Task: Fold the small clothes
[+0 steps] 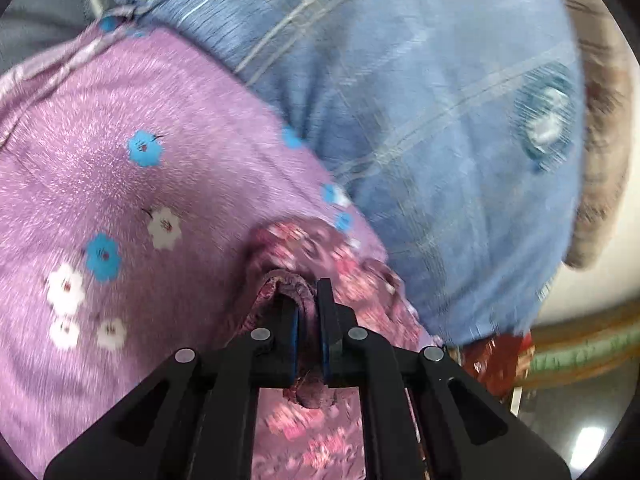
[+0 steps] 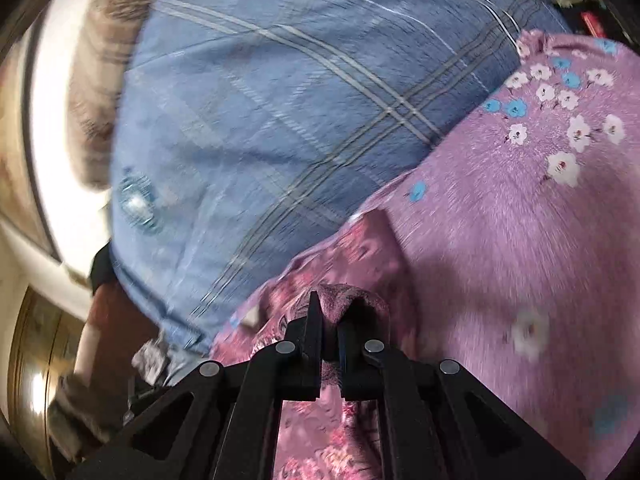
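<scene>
The lilac flowered sheet (image 1: 120, 200) is filling most of both views, spread wide as the working surface, and a blue checked cloth (image 1: 420, 120) is lying over its far part, with a round pale patch showing on it. Both pictures are smeared with blur, so finer detail is hard to read.

On to the garment: a small pink patterned piece (image 1: 320, 248) is hanging between the two tools, its folded hem bunched up at each end. The left gripper (image 1: 308, 320) is clamped tight on one stretch of that hem, cloth puckering out between the blue pads. The right gripper (image 2: 326, 328) is pinching the other end (image 2: 344, 296) the same way, jaws closed on a thick roll of fabric.

By the look of it, this is the carry-and-spread step, the piece held at two points over the sheet. The next move is probably asking for both hands to keep the edge taut and level, lowering the garment flat onto the sheet before any fold is made.
</scene>
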Motion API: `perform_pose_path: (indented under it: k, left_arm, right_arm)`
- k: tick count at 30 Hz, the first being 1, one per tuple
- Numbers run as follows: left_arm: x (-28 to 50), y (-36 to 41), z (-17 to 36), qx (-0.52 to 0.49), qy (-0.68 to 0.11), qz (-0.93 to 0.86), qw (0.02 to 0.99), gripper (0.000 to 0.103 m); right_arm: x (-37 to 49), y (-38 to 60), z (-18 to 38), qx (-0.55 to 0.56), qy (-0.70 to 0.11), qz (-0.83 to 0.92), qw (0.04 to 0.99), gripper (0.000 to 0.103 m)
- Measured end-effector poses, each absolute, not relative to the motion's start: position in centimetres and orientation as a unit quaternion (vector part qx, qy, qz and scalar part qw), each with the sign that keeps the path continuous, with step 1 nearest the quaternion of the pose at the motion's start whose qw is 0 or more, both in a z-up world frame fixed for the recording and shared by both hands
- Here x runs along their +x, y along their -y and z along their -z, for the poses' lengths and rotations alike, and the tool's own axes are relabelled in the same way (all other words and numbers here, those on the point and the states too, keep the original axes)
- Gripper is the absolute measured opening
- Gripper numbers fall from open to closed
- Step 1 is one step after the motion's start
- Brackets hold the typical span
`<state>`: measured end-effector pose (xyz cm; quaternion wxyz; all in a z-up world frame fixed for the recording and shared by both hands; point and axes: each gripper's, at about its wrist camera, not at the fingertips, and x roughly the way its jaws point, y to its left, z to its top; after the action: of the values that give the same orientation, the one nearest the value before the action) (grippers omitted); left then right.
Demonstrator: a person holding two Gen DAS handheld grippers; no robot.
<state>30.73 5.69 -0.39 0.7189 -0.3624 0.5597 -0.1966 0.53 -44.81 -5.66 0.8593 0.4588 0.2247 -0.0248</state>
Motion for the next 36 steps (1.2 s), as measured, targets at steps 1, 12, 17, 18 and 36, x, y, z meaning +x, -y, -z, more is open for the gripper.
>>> perform_pose_path:
  k: [1,12,17,18,36]
  left_arm:
    - [31.1,-5.7,1.1,-0.366,-0.567,0.19,0.713,0.006]
    - [32.4,-8.9,-2.1,-0.425,-0.532,0.152,0.716,0.037]
    - [31.0,-9.7,-2.6,-0.369,-0.532,0.161,0.745,0.057]
    - [30.9,-9.4,-2.1,-0.354,-0.54,0.166,0.745,0.057]
    - [33.0,-2.6,1.6,-0.254,-0.575,0.156,0.762,0.026]
  right_arm:
    - [1.4,45.0,6.0,0.462,-0.234,0.032,0.855,0.005]
    - [3.7,47.5,3.8,0.515,-0.214,0.034,0.829,0.02]
    - [0.3,48.2,2.4,0.5,-0.173,0.047,0.847,0.046]
    - [-0.4,48.3,2.3,0.494,-0.17,0.054,0.851,0.05]
    - [7.0,44.2,3.0,0.305,-0.268,0.093,0.909,0.003]
